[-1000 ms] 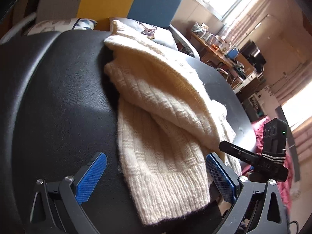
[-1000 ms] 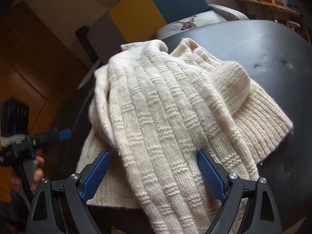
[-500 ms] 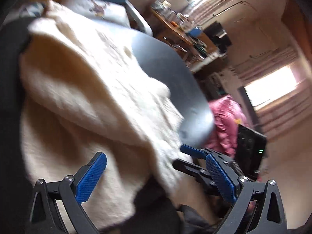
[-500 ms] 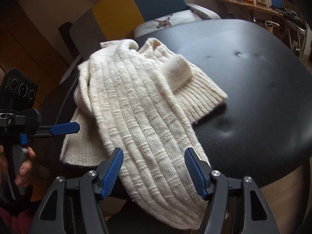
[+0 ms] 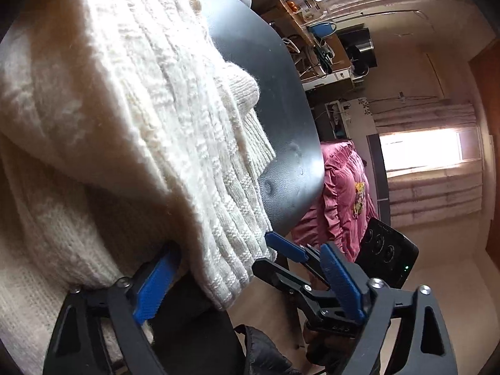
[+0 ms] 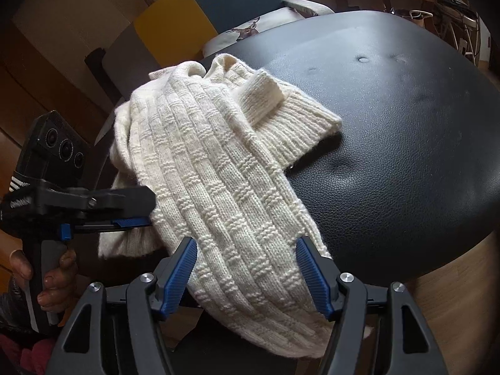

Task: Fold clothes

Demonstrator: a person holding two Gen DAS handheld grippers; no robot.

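A cream knitted sweater [image 6: 218, 172] lies folded into a long strip on a round black leather table [image 6: 390, 156], its near end hanging over the edge. My right gripper [image 6: 247, 265] straddles that end; the strip runs under and between its blue pads, whose inner faces stay bare. In the left wrist view the sweater [image 5: 140, 109] fills the left side. My left gripper [image 5: 248, 281] is closing with the hanging end between its jaws; the left pad is tucked against a fold and the right pad is free. The right gripper [image 5: 262, 250] sits just beside it.
A chair [image 6: 203, 9] with a grey, yellow and blue back and a deer-print cushion [image 6: 250, 31] stands behind the table. A pink cloth [image 5: 343, 193] hangs past the table's edge. A cluttered desk [image 5: 312, 31] is beyond. A hand [image 6: 53, 278] holds the left gripper's handle.
Both grippers' jaws have narrowed. The left one swung along the sweater to its overhanging end, close to the right gripper. The right one drew back to the strip's near end.
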